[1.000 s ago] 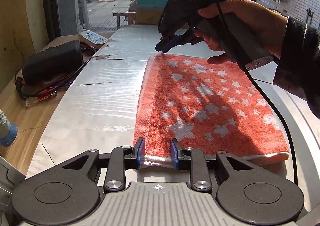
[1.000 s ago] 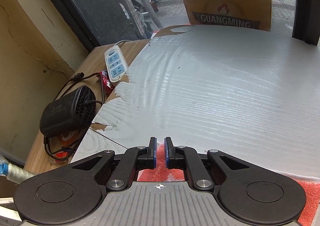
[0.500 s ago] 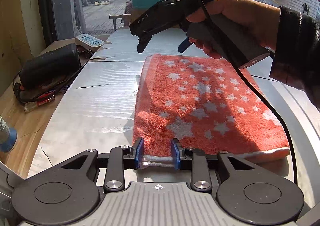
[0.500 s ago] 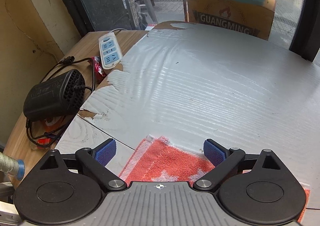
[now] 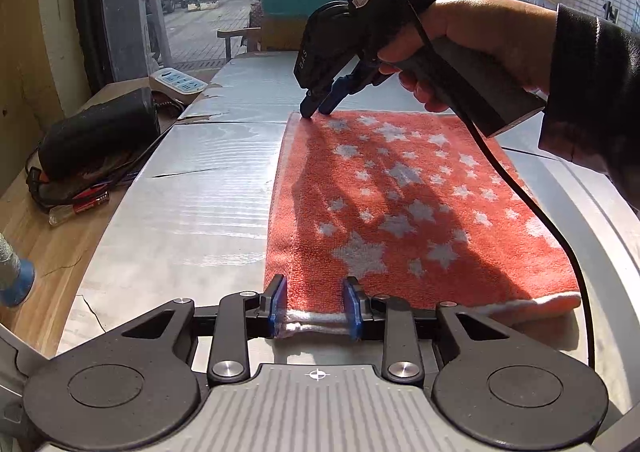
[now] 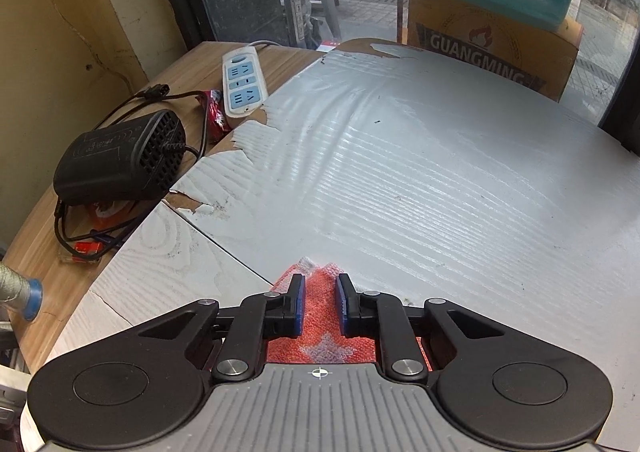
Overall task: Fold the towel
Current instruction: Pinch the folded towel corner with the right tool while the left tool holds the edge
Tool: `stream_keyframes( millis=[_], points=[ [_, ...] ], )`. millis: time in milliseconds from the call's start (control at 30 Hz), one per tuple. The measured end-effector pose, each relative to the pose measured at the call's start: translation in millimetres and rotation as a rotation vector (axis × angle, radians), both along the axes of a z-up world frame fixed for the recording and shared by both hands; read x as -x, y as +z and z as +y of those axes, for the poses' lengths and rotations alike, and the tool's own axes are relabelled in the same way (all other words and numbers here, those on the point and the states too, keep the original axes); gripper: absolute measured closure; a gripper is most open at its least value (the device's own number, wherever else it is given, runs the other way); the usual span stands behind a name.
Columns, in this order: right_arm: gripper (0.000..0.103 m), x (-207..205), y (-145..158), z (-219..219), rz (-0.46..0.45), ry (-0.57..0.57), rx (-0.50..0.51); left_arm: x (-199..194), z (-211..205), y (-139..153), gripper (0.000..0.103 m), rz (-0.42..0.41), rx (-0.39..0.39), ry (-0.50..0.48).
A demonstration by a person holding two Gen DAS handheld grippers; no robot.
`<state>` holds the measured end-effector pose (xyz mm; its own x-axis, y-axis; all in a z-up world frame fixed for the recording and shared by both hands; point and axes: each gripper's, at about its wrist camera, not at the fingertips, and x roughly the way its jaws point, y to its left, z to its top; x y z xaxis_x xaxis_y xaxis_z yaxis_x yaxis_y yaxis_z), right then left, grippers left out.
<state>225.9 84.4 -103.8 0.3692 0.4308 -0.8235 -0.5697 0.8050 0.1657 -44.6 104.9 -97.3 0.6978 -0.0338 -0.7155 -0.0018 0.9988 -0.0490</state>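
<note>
An orange towel with white stars (image 5: 404,204) lies folded flat on the grey table (image 5: 192,212). My left gripper (image 5: 316,306) sits at the towel's near left corner, its blue pads on either side of the white hem with a gap, partly open. My right gripper (image 5: 318,106) shows in the left wrist view, tips down on the towel's far left corner. In the right wrist view its pads (image 6: 320,302) stand narrowly apart around a raised bunch of the towel corner (image 6: 316,272); whether they pinch it is unclear.
A black power adapter (image 6: 120,162) with cables and a white power strip (image 6: 242,82) lie on the wooden ledge at the left. A GUANGMING carton (image 6: 492,52) with a teal bin stands beyond the table's far edge. The right gripper's cable (image 5: 536,212) crosses the towel's right side.
My right gripper opened wide above the far corner, then came down onto it and narrowed around the fabric. My left gripper has stayed at the near corner.
</note>
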Motion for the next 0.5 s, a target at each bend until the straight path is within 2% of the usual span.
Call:
stream_keyframes(
  millis=[167,300,400,500],
  points=[
    [0.082,-7.4,0.5,-1.5,0.047,-0.027,-0.020,0.0,-0.4,0.1,0.070,0.003,-0.002,-0.001],
    [0.082,-0.6,2.0,8.2,-0.005,0.023,0.046,-0.7,-0.6,-0.4,0.070,0.006,-0.004,0.000],
    [0.088,8.3,1.5,16.5,-0.064,0.053,0.099,-1.4,-1.9,-0.2,0.070,0.007,-0.007,0.000],
    [0.097,12.5,1.6,15.9,-0.075,0.049,0.082,-2.2,-2.8,1.6,0.070,0.014,-0.005,0.000]
  ],
)
